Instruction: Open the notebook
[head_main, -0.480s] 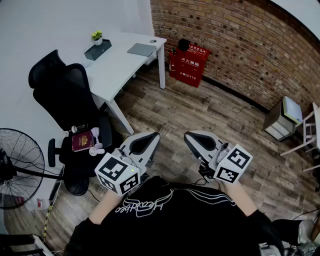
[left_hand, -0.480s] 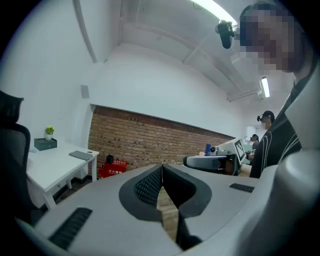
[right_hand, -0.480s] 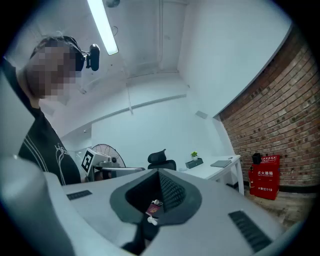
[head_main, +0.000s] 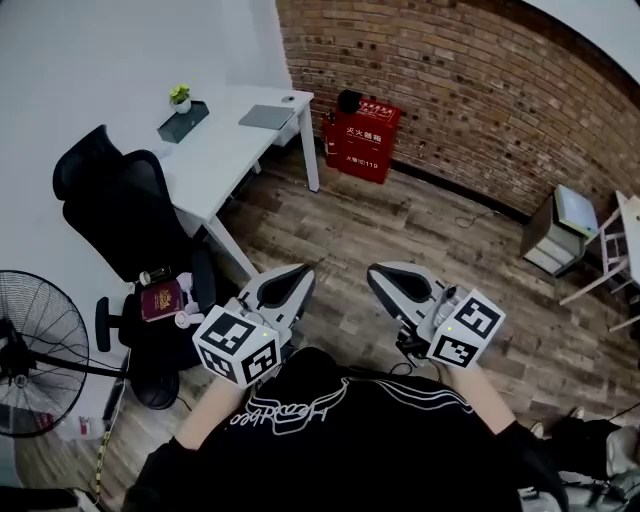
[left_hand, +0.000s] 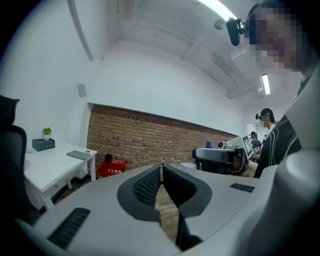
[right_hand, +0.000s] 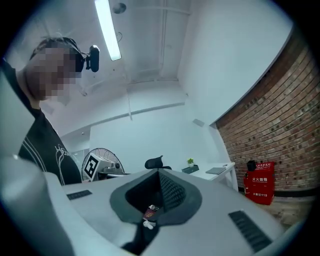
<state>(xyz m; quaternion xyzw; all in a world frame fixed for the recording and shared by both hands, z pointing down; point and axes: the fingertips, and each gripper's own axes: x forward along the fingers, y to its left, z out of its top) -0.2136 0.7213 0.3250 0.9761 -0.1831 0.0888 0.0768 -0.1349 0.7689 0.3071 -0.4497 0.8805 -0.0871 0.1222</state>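
Maroon booklet (head_main: 160, 300), probably the notebook, lies closed on the seat of the black office chair (head_main: 110, 200) at the left, with small white items beside it. The left gripper (head_main: 305, 270) and right gripper (head_main: 373, 272), both with jaws together and empty, hang side by side near the person's chest, well apart from it. Step in hand: the approach, not yet begun. Next move calls for bringing 1 gripper to the cover's free edge. A grey flat pad (head_main: 267, 117) on the far white worktop (head_main: 215, 165) could be meant instead.

The left gripper (head_main: 303, 270) and right gripper (head_main: 374, 273) hang side by side above a wooden floor (head_main: 420, 230), near a black chair (head_main: 115, 205) and white desk (head_main: 215, 150).
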